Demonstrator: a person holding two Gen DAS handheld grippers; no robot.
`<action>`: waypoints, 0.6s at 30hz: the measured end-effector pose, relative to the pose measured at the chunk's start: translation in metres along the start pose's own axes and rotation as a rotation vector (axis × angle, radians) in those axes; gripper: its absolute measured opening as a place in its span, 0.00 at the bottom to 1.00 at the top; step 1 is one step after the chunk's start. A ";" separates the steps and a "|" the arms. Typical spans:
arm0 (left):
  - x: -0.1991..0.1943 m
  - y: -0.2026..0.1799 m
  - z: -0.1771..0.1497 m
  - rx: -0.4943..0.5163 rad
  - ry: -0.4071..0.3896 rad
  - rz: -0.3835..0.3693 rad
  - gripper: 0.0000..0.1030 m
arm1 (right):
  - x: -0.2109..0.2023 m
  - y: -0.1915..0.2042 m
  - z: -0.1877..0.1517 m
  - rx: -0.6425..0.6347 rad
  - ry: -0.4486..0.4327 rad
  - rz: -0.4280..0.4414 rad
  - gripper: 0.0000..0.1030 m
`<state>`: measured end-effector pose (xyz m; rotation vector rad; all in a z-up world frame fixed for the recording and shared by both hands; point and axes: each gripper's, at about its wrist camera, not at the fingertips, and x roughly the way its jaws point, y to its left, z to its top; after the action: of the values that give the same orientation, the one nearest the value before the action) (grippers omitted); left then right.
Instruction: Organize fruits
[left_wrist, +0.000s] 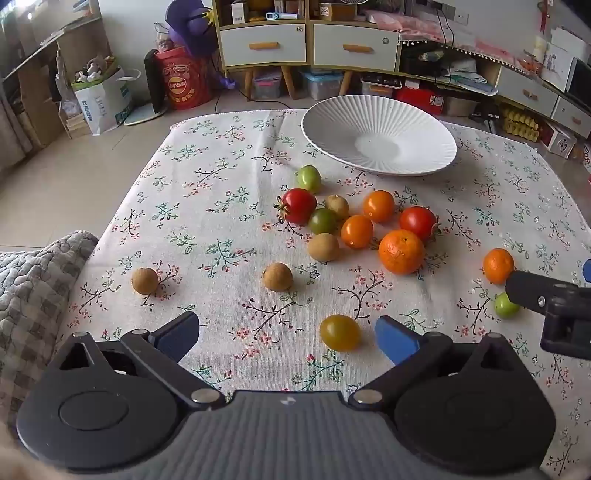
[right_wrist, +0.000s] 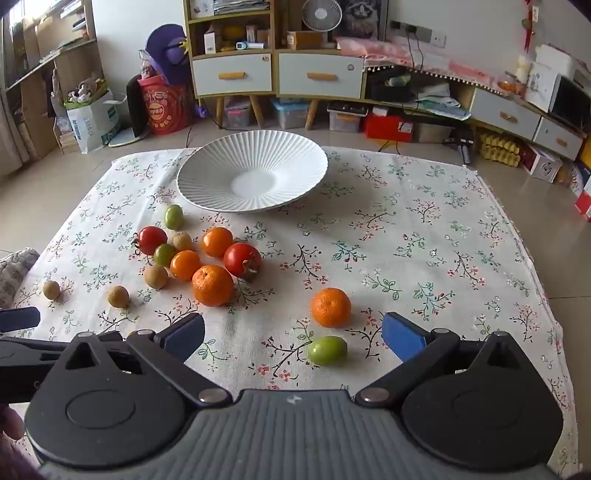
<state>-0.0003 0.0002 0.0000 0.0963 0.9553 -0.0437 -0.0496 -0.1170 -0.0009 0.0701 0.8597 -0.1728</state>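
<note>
Fruit lies scattered on a floral-printed cloth table (left_wrist: 207, 206) in the left wrist view, where the left gripper (left_wrist: 287, 334), black-framed with blue pads, tilts steeply down over the near edge with its jaws spread wide and nothing pressed between them. A small yellow-green oval tomato (left_wrist: 340, 332) sits on the cloth between the pads, nearer the right one, touching neither. Beyond it lie two brown round longans (left_wrist: 277, 276), apart from each other, then a tight cluster of red, green and orange fruits with a large dimpled orange mandarin (left_wrist: 401, 252) at its near right. The empty white ribbed ceramic plate (left_wrist: 378, 138) stands at the far side, just past the cluster. At the right edge a finger of the right gripper (left_wrist: 546, 295) reaches in beside a smaller mandarin (left_wrist: 498, 266) and a green fruit. From the right wrist view, the right gripper (right_wrist: 293, 338) also points steeply down, jaws wide and empty. A glossy green oval fruit (right_wrist: 327, 350) rests between its pads, clear of both, with the smaller mandarin (right_wrist: 330, 307) just behind it. The cluster lies to the left, the plate (right_wrist: 252, 171) beyond it.
</note>
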 end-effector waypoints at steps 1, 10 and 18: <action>0.000 0.000 0.000 0.000 0.000 0.003 0.93 | 0.002 -0.001 0.000 0.004 0.009 0.000 0.99; -0.004 0.004 0.002 0.002 -0.007 0.011 0.93 | -0.002 0.005 -0.003 -0.013 0.011 0.034 0.99; -0.002 0.003 0.000 0.000 -0.008 0.021 0.93 | -0.002 0.006 -0.003 -0.014 0.012 0.041 0.99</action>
<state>-0.0014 0.0031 0.0016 0.1064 0.9458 -0.0248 -0.0520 -0.1104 -0.0012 0.0755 0.8707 -0.1276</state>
